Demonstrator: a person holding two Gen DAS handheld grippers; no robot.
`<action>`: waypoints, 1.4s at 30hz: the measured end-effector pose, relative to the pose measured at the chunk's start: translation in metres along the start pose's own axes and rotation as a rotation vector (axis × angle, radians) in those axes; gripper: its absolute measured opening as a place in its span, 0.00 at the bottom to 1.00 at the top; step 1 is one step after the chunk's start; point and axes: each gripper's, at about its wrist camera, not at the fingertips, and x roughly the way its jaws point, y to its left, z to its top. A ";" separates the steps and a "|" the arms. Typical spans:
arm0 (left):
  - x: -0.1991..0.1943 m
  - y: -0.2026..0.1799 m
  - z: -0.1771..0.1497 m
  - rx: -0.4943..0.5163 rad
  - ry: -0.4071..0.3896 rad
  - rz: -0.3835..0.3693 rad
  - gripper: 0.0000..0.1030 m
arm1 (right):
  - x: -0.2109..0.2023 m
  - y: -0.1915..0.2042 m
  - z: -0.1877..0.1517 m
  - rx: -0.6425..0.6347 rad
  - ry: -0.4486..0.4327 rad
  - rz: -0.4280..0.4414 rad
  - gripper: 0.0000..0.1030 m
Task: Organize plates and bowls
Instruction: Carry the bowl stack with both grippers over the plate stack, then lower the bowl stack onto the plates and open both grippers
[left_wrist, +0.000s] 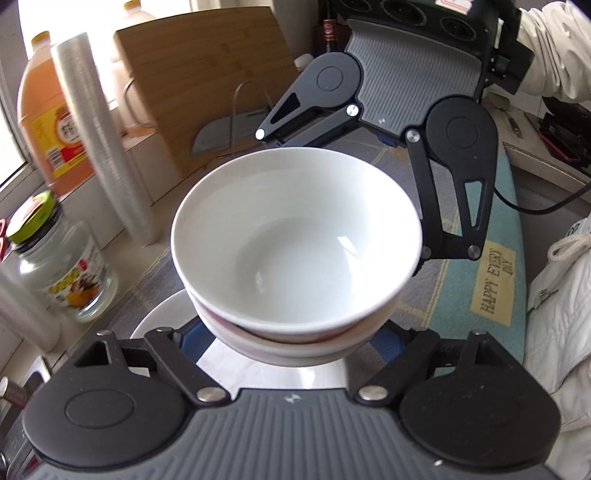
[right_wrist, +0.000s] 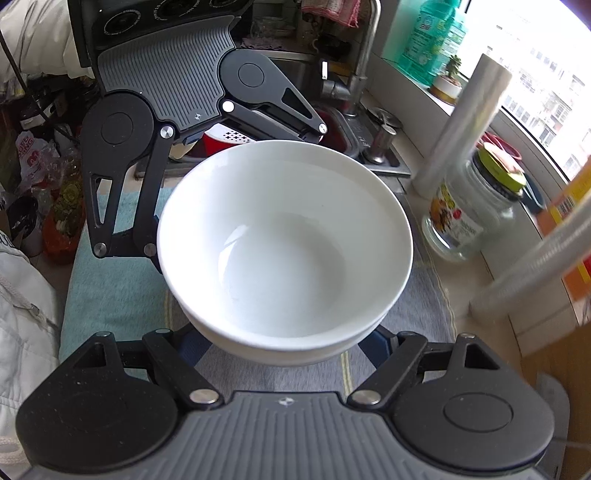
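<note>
A stack of white bowls (left_wrist: 295, 240) fills the middle of both wrist views, one nested in another (right_wrist: 284, 236). My left gripper (left_wrist: 291, 332) reaches under the near side of the stack, jaws spread wide around it, fingertips hidden below the bowls. My right gripper (right_wrist: 288, 336) does the same from the opposite side and shows across the stack in the left wrist view (left_wrist: 354, 147). The left gripper shows opposite in the right wrist view (right_wrist: 236, 147). A white plate (left_wrist: 162, 317) lies below the stack on a grey mat (left_wrist: 432, 288).
A glass jar with a green lid (left_wrist: 59, 258), a roll of plastic cups (left_wrist: 103, 136), an orange bottle (left_wrist: 51, 118) and a wooden cutting board (left_wrist: 207, 74) stand along the window sill. A sink with a tap (right_wrist: 354, 85) lies beyond the mat.
</note>
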 end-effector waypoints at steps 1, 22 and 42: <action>-0.002 0.003 -0.003 -0.003 0.002 0.005 0.85 | 0.004 -0.001 0.005 -0.007 0.001 0.001 0.84; 0.006 0.045 -0.042 -0.071 0.042 0.021 0.85 | 0.063 -0.015 0.039 -0.023 0.045 0.044 0.84; 0.011 0.049 -0.047 -0.114 0.041 0.000 0.87 | 0.077 -0.019 0.039 0.000 0.077 0.048 0.98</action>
